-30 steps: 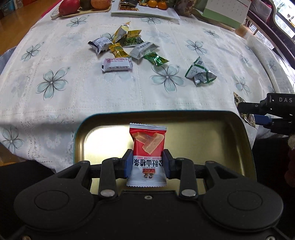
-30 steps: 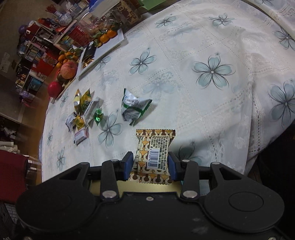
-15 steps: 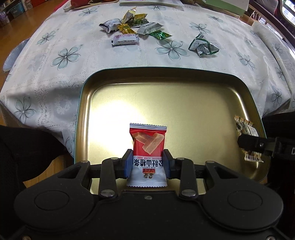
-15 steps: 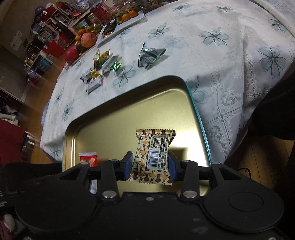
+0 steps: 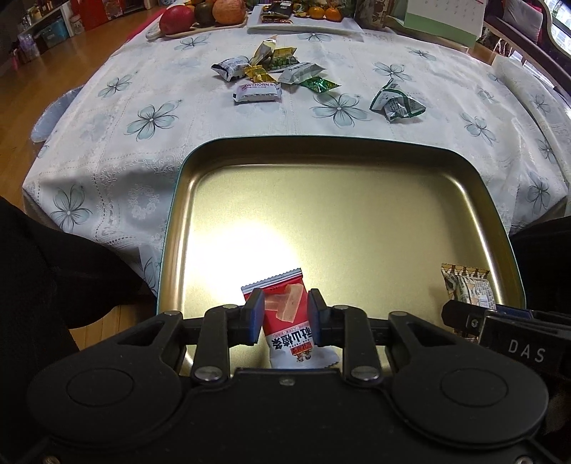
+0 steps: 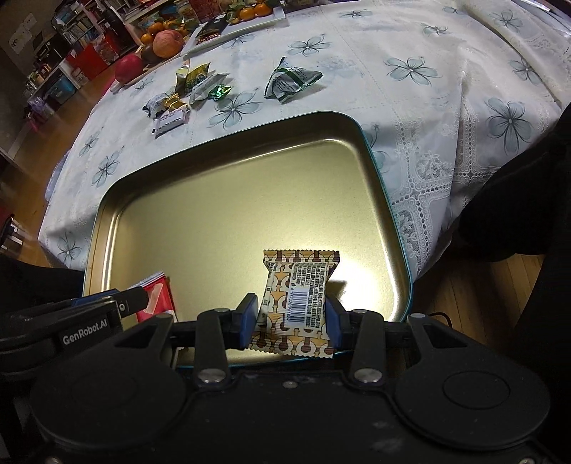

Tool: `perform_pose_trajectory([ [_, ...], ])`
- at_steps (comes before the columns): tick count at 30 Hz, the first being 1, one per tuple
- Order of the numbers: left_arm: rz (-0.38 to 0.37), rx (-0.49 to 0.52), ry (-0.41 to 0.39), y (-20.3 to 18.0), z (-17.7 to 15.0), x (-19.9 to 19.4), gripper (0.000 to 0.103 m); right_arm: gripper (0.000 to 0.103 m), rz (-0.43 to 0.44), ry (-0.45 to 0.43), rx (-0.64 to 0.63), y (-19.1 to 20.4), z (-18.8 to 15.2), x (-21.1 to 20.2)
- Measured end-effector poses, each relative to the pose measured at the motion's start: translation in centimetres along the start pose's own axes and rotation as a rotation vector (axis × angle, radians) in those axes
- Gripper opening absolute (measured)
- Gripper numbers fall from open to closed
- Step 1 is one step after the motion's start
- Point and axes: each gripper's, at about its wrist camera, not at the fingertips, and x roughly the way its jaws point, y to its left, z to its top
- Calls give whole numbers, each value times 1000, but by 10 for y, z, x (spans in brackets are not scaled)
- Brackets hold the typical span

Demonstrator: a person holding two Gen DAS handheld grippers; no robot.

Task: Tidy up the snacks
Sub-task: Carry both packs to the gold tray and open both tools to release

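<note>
My left gripper (image 5: 286,314) hangs over the near part of a gold tin tray (image 5: 321,141). Its jaws are closing on a red-and-white snack packet (image 5: 285,321), which sits tilted between the blue pads. My right gripper (image 6: 291,316) is shut on a brown-patterned packet (image 6: 299,285) with a barcode, held upright over the tray's (image 6: 228,142) near right side. That packet (image 5: 467,285) also shows at the right of the left wrist view. The red packet (image 6: 157,296) peeks past the left gripper's fingertip in the right wrist view.
Several loose wrapped snacks (image 5: 271,75) lie in a cluster on the flowered tablecloth beyond the tray, with a green-and-white packet (image 5: 396,103) apart to the right. Fruit on a board (image 5: 200,14) and a white plate (image 5: 303,25) stand at the far edge. The person's dark clothing flanks the tray.
Both grippers have drawn back from the table to over the tray. The left jaws have narrowed, and the red packet now sits tilted and lower between them. The right grip is unchanged.
</note>
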Motion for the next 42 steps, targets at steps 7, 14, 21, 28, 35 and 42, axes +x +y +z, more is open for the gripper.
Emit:
perform_pose_trajectory([
  [7,15,-12,-8,2,-2,0,34,43,3,14,32,-6,1,0],
  [14,40,-24,-17,3,-3,-1,36,43,-2,23,33,-6,1,1],
  [21,59,-33,-65,3,-2,-6,42,46,-6,26,23,-4,0,2],
  [28,79,-29,-101,1,-1,-10,42,47,-7,27,26,-5,1,2],
  [35,103,-96,-107,7,3,-11,42,47,-9,31,17,-3,2,3],
  [42,139,-166,-102,12,4,-17,42,48,-10,37,6,-1,4,5],
])
